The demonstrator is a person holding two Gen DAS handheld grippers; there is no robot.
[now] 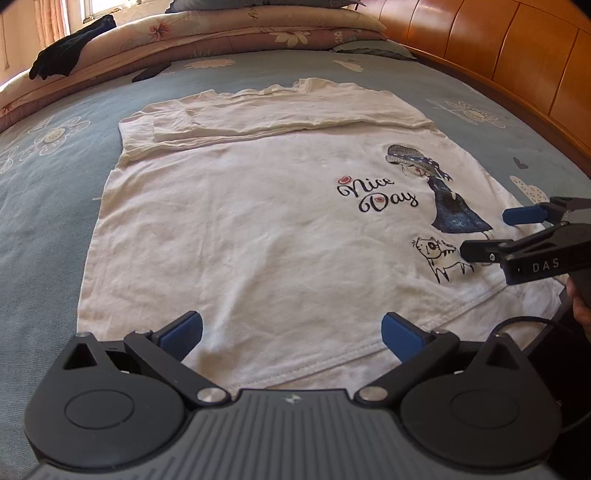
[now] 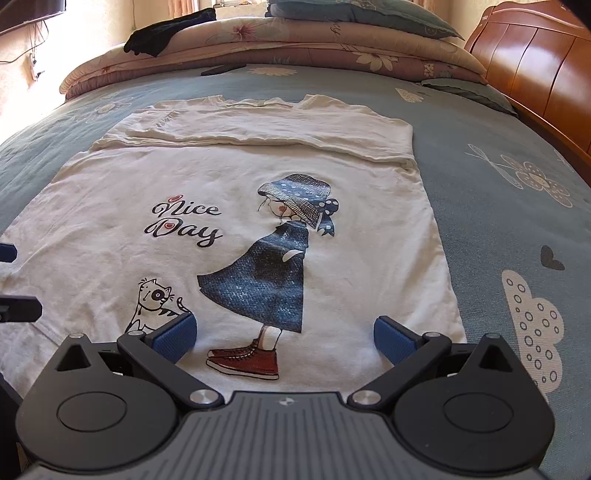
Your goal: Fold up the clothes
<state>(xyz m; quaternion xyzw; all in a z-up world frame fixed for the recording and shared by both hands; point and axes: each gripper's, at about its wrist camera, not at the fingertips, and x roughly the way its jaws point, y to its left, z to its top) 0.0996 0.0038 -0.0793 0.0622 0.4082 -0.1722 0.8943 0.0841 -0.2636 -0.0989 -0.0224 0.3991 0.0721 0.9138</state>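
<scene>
Left tongs [image 1: 291, 334], right tongs [image 2: 284, 334] agape over white shirt [image 2: 236, 236] hem.

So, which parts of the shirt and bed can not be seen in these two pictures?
- Shirt hem middle: left view, hidden by the left gripper.
- Hem under the printed shoes: right view, hidden by the right gripper.
- Sleeve ends: folded in, unclear.
- Bed near edge: cut off.

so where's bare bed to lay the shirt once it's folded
Bare bedspread lies right of the white shirt, up to the wooden headboard. Another strip runs along the shirt's left edge in the left wrist view. Crowded: the far end, with stacked quilts, a black garment and a dark flat object.
</scene>
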